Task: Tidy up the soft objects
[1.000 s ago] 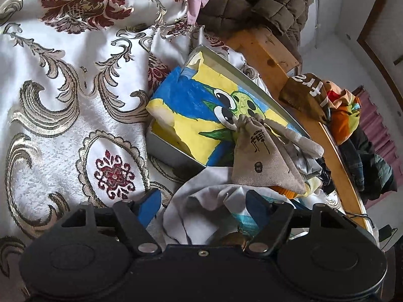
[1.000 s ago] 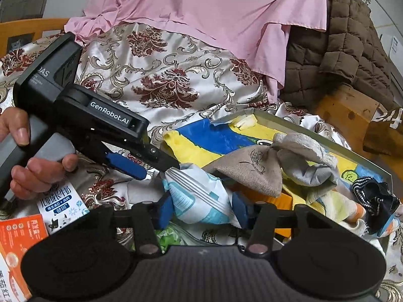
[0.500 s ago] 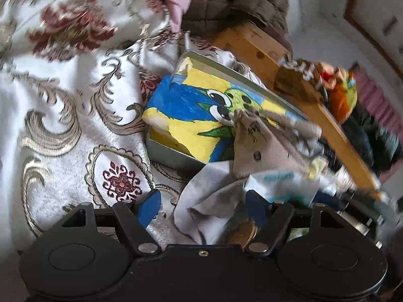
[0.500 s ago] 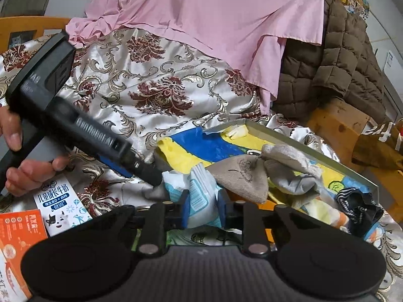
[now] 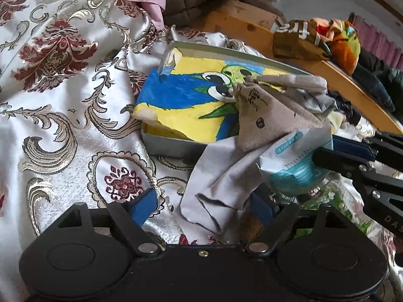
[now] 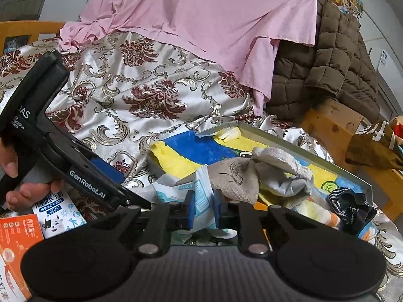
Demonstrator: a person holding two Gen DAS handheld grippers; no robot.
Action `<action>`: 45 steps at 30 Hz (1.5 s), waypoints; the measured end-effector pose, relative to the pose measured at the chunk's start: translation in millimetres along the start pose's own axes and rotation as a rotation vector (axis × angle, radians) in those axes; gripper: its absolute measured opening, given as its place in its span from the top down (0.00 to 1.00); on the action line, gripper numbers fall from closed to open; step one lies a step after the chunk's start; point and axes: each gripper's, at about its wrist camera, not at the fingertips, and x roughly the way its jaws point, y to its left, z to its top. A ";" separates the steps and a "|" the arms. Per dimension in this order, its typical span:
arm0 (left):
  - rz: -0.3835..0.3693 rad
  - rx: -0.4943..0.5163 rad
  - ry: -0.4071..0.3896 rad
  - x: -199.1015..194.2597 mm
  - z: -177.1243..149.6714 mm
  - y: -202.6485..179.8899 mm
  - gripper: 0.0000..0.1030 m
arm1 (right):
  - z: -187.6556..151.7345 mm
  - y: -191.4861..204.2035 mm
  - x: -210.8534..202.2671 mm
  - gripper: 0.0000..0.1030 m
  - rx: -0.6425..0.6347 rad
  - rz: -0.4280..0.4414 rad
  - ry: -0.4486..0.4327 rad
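Damask bedding [image 6: 141, 95] is spread under a shallow tray [image 5: 173, 148] kept for soft things. Beside it a white-teal packet [image 6: 201, 196] is being pinched by the right tool [image 6: 204, 212], likely for lifting in. Left tool [image 5: 201, 203] is opening, nothing clamped.

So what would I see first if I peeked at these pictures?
Probably the bright blue-and-yellow cartoon picture with big eyes, lying in a grey tray on the shiny flowery bedspread. Next, the right tool pinching a white-and-teal packet just in front of the tray.
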 end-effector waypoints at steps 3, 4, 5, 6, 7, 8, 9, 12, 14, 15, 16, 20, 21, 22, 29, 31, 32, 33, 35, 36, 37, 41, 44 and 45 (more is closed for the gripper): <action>0.028 0.078 0.015 2.3 -1.9 -9.3 0.45 | 0.0 1.8 0.9 0.84 -0.008 0.003 0.003; 0.027 0.104 0.015 2.4 -3.2 -12.5 0.60 | -0.4 2.6 0.9 0.84 -0.009 0.003 0.004; 0.012 0.125 0.023 3.1 -4.5 -14.9 0.63 | -0.4 2.8 0.9 0.84 -0.009 0.004 0.006; 0.017 0.147 0.022 3.2 -5.7 -17.7 0.66 | -0.4 2.7 1.0 0.84 -0.010 0.007 0.008; 0.021 0.163 0.020 2.8 -6.6 -19.8 0.71 | -0.7 3.0 1.0 0.83 -0.010 0.010 0.011; 0.019 0.172 0.016 2.2 -7.3 -20.8 0.74 | -0.9 3.0 1.5 0.83 -0.011 0.014 0.016; 0.020 0.175 0.011 2.1 -7.7 -21.4 0.81 | -1.4 3.2 2.1 0.82 -0.012 0.017 0.019; 0.026 0.169 0.000 1.6 -7.7 -21.5 0.88 | -3.0 5.2 4.4 0.76 -0.017 0.036 0.031; 0.030 0.160 -0.007 1.4 -7.0 -21.8 0.92 | -3.5 8.0 5.5 0.74 -0.030 0.034 0.030; 0.034 0.154 -0.013 0.5 -6.7 -22.0 0.94 | -3.5 9.2 5.8 0.76 -0.039 0.031 0.028; 0.036 0.149 -0.016 0.4 -6.0 -22.4 0.95 | -3.3 10.4 6.1 0.80 -0.047 0.027 0.027; 0.047 0.128 -0.037 -1.6 -5.1 -23.3 0.98 | -2.4 16.8 5.3 0.84 -0.082 0.012 0.017; 0.055 0.129 -0.053 -3.0 -4.9 -24.3 0.98 | -2.5 18.8 4.7 0.85 -0.095 0.004 0.011; 0.066 0.131 -0.069 -5.2 -5.1 -25.4 0.98 | -2.2 20.3 3.8 0.85 -0.104 0.000 0.004; 0.177 0.070 -0.222 -24.4 -3.7 -25.9 0.98 | 2.4 23.8 -5.4 0.89 -0.153 -0.040 -0.063; 0.246 0.070 -0.274 -29.3 -5.4 -30.2 0.98 | 5.0 22.4 -6.7 0.90 -0.153 -0.053 -0.086; 0.267 0.066 -0.298 -32.3 -6.5 -32.0 0.98 | 6.6 21.1 -6.8 0.90 -0.148 -0.056 -0.094; 0.283 0.065 -0.320 -35.2 -7.4 -34.1 0.98 | 7.9 19.5 -6.7 0.90 -0.143 -0.057 -0.103; 0.314 0.068 -0.365 -39.2 -6.1 -41.4 0.98 | 10.7 15.4 -6.8 0.90 -0.132 -0.066 -0.124; 0.321 0.068 -0.379 -41.3 -3.7 -44.6 0.98 | 11.6 12.6 -7.2 0.90 -0.126 -0.069 -0.132; 0.329 0.080 -0.386 -41.7 -0.6 -48.6 0.98 | 12.5 8.6 -7.3 0.91 -0.119 -0.074 -0.141; 0.372 0.152 -0.390 -34.0 14.8 -65.3 0.98 | 16.6 -14.5 -4.2 0.91 -0.050 -0.110 -0.164; 0.362 0.169 -0.359 -25.5 31.8 -73.8 0.98 | 19.2 -37.8 2.7 0.92 0.016 -0.131 -0.166; 0.348 0.166 -0.345 -22.8 39.0 -74.9 0.98 | 20.1 -45.2 5.4 0.92 0.038 -0.131 -0.162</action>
